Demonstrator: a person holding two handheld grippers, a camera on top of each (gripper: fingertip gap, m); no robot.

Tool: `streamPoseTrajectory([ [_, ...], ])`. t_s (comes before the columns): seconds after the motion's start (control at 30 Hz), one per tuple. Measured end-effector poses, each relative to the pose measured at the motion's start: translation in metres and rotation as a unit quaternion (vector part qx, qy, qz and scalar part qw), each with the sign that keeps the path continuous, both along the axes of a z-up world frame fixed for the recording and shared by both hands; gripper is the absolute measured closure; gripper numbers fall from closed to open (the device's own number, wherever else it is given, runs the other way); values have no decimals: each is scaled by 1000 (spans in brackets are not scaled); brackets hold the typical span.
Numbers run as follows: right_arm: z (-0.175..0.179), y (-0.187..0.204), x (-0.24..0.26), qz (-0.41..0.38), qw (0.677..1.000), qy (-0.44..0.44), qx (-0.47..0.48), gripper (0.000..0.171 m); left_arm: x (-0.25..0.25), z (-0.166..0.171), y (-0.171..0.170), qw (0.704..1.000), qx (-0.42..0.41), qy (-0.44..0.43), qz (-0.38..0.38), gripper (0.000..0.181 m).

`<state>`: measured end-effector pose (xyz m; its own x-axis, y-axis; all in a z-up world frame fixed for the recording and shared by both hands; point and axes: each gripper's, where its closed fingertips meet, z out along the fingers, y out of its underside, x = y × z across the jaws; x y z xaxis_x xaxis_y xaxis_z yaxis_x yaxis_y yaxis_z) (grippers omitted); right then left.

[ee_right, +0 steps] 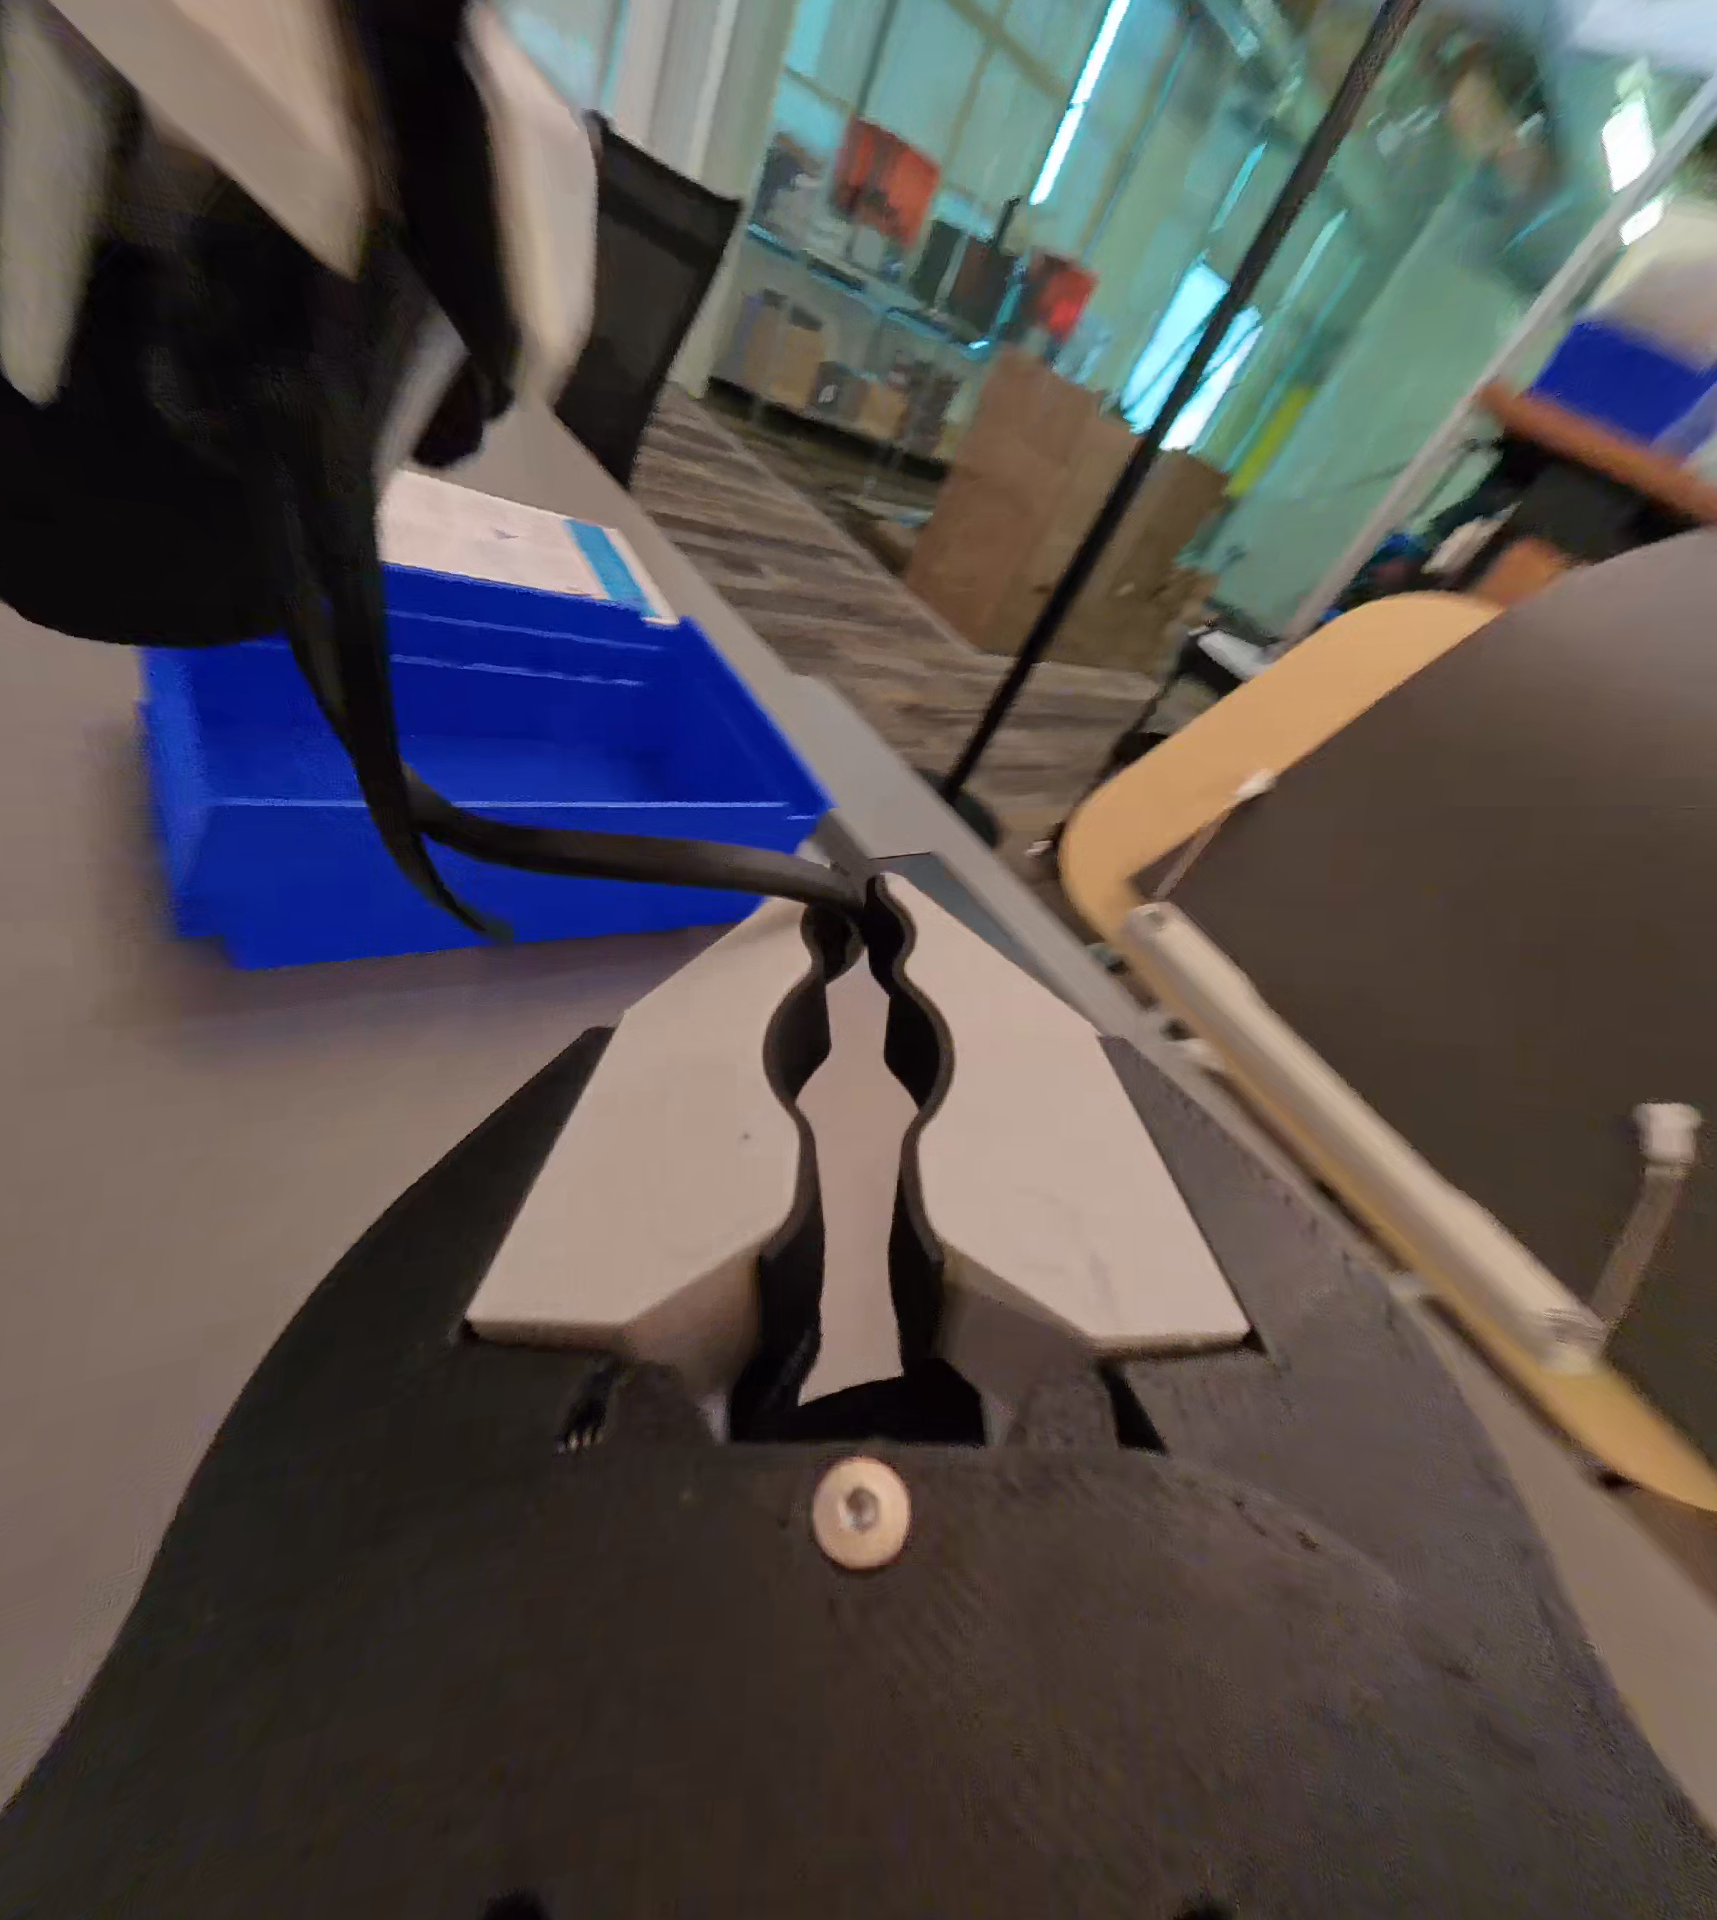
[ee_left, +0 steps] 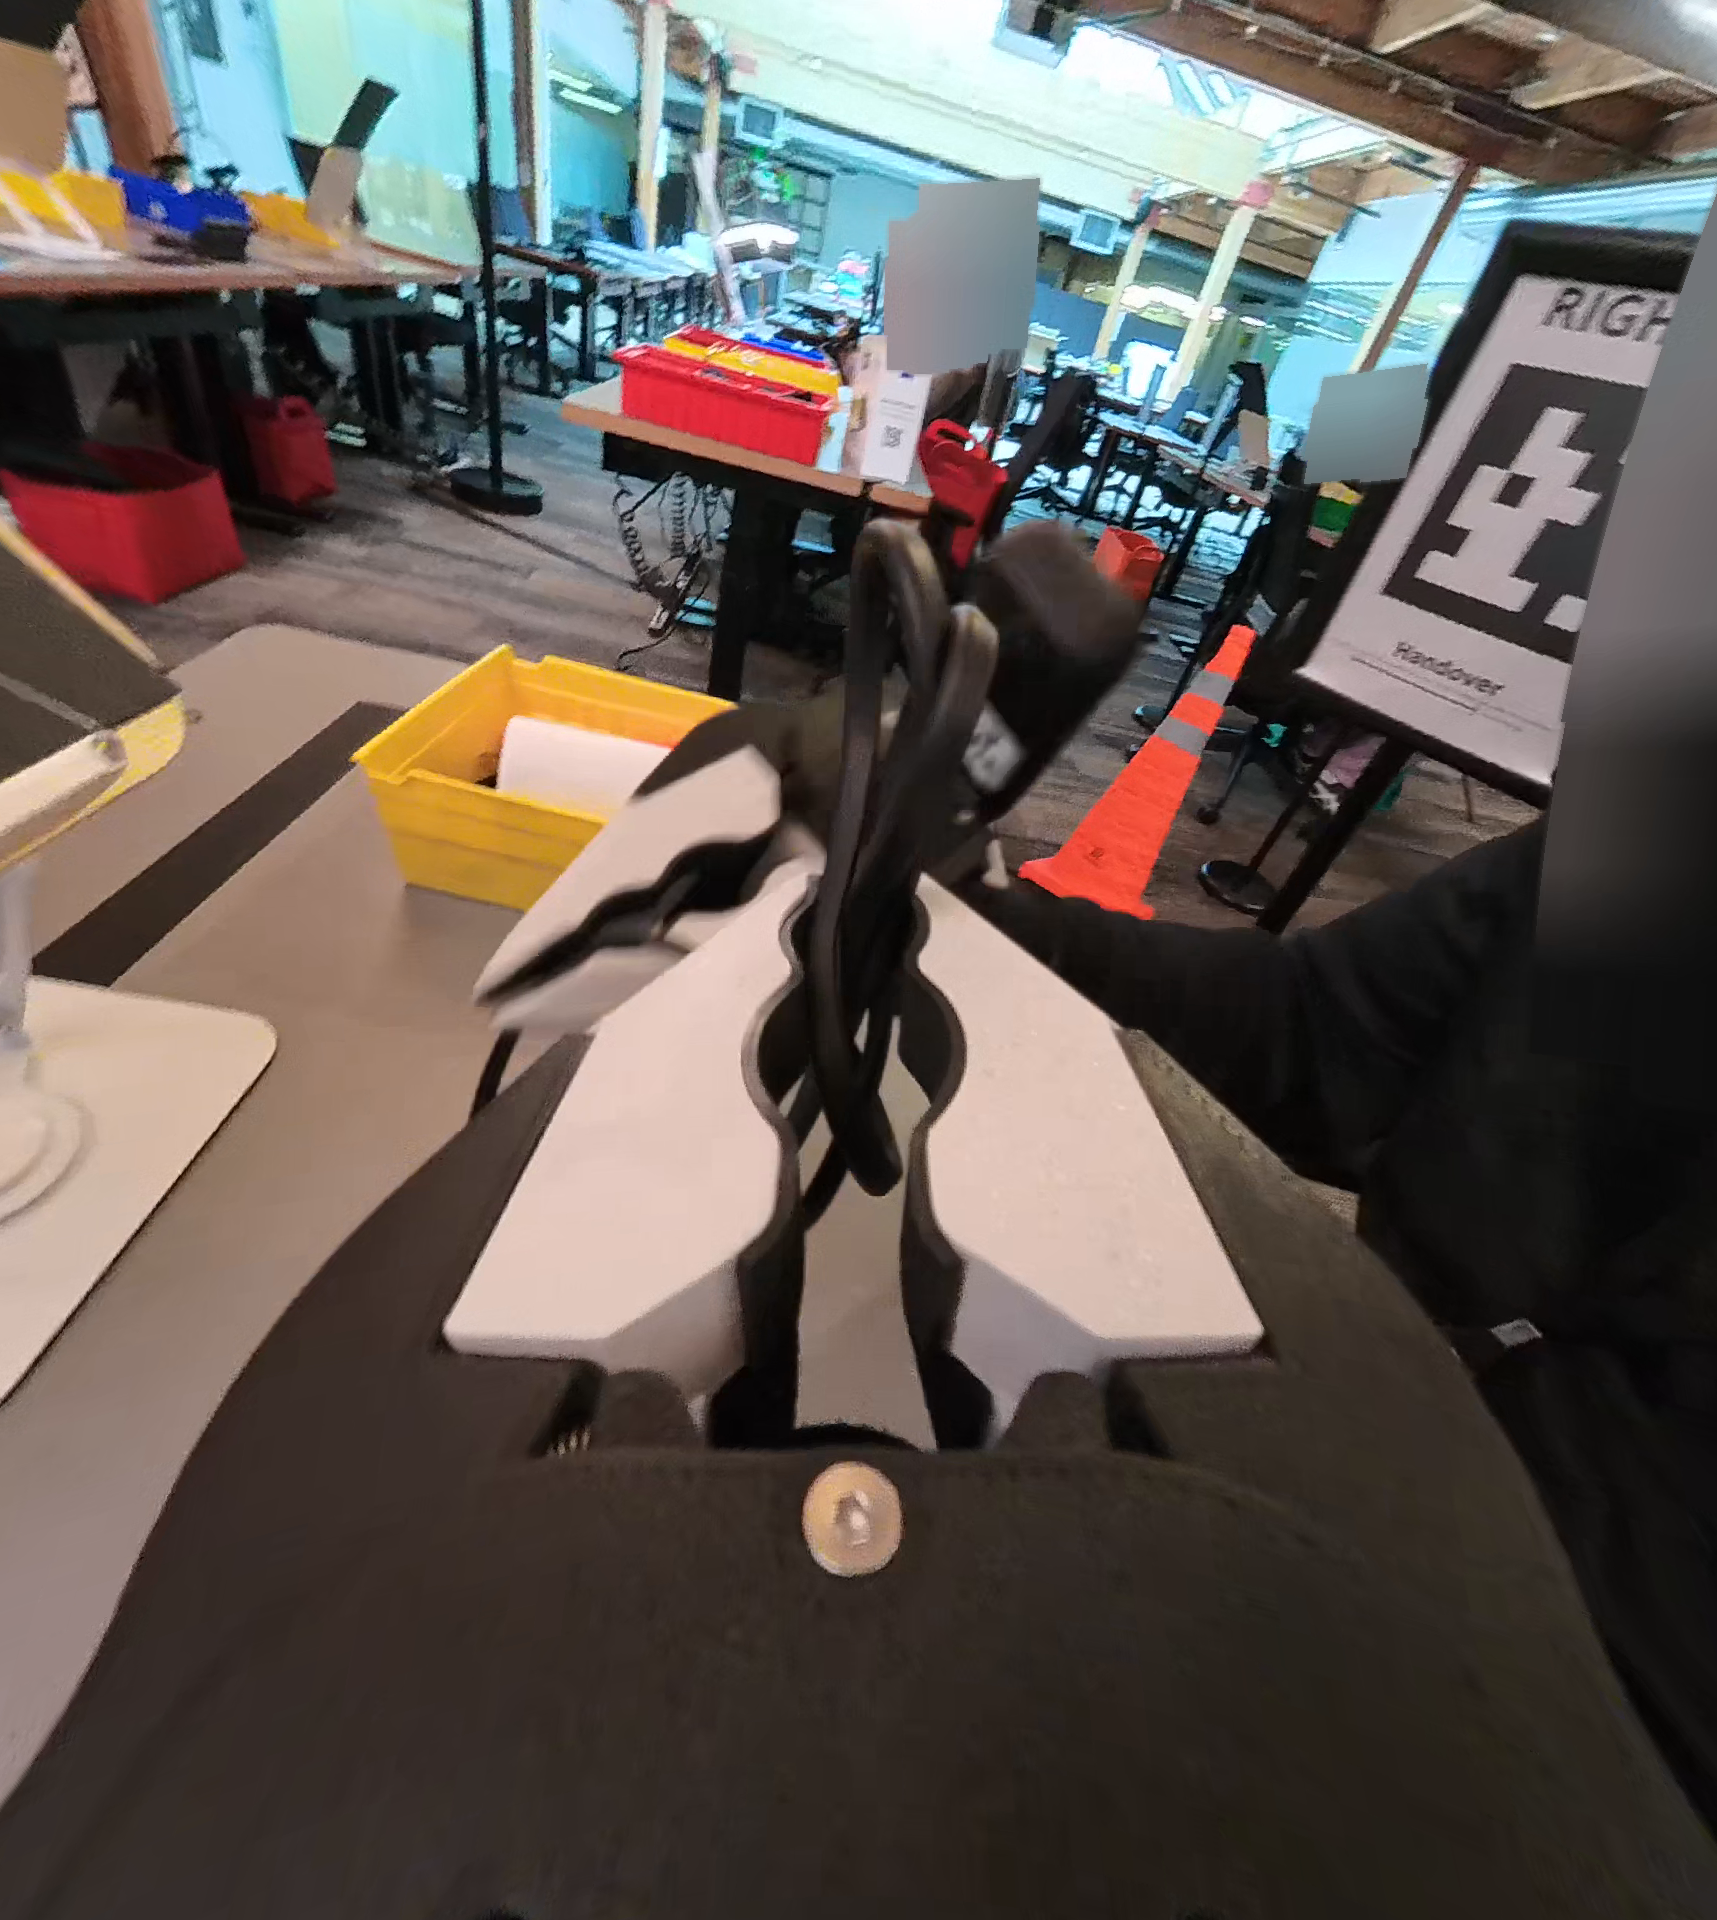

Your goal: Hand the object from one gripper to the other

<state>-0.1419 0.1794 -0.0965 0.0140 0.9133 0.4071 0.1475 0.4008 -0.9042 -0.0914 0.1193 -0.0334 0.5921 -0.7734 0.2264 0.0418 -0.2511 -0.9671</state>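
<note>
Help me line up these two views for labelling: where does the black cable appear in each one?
Left wrist view: the black cable stands looped at centre, clamped between the left gripper jaws.
Right wrist view: it runs from the upper left down to the right gripper, pinched at the tips.
Shared landmark: the grey table beneath both.

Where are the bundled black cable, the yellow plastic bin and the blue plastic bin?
Bundled black cable (ee_left: 869, 831), left wrist view, on its loops above the fingers.
Yellow plastic bin (ee_left: 480, 831), left wrist view, on its front wall.
Blue plastic bin (ee_right: 334, 862), right wrist view, on its near wall.
</note>
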Motion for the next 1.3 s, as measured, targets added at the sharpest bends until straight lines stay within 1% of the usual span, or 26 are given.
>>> streamPoseTrajectory([
  [0.1,21,6,10,-47,995,13,87,170,-6,-8,4,1000,-21,-11,-5,173],
  [0.17,28,7,12,-72,988,9,133,171,-4,-15,6,999,-35,-11,-12,172],
  [0.23,29,2,11,-77,982,1,173,171,-1,-22,7,999,-43,-9,-17,172],
  [0.3,32,-2,10,-83,978,6,192,171,2,-28,9,999,-51,-2,-19,172],
  [0.47,36,-5,9,-103,970,6,222,171,5,-34,14,998,-60,-8,-17,168],
  [0.57,39,-6,8,-108,973,19,205,171,4,-36,18,998,-65,-18,-10,163],
  [0.67,40,-3,9,-123,967,16,221,171,4,-36,19,997,-66,-29,-12,159],
  [0.87,39,-1,8,-146,964,11,221,171,8,-39,22,996,-76,-48,-19,158],
  [0.97,41,-2,8,-147,961,12,236,170,8,-38,20,995,-79,-62,-31,161],
  [1.07,43,0,11,-149,958,10,246,171,11,-36,17,995,-68,-60,-41,176],
  [1.2,45,-3,14,-125,957,8,261,169,11,-35,17,997,-56,-45,-35,178],
  [1.3,47,-3,17,-117,960,10,256,162,8,-34,18,998,-48,-38,-26,179],
])
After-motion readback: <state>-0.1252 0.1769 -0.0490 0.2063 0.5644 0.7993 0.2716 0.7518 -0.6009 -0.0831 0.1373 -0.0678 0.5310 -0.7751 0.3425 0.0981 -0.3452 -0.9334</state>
